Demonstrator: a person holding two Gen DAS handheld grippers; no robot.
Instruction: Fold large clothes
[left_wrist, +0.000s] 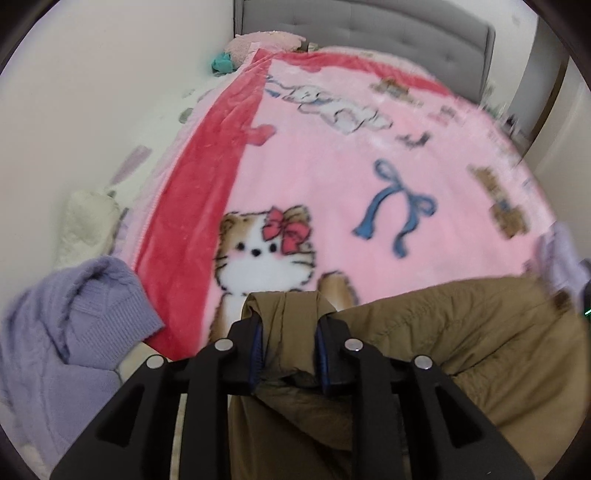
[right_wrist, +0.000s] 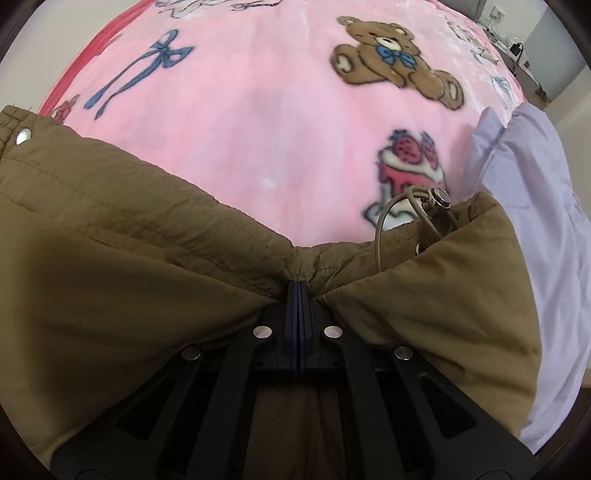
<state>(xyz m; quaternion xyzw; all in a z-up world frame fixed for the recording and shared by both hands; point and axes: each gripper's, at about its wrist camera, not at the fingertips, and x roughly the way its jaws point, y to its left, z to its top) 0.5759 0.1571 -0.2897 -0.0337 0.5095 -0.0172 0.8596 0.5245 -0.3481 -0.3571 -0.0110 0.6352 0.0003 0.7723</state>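
- The left gripper clamps a bunched fold of the olive jacket, jaws narrowly apart.
- The right gripper pinches the jacket's hem, jaws fully together.

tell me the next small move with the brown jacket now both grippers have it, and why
Probably lift both grippers together and carry the pinched edge forward over the pink blanket. The left gripper holds a bunched fold of the brown jacket, the right gripper is shut on its hem near the drawcord, and the jacket lies rumpled at the near edge.
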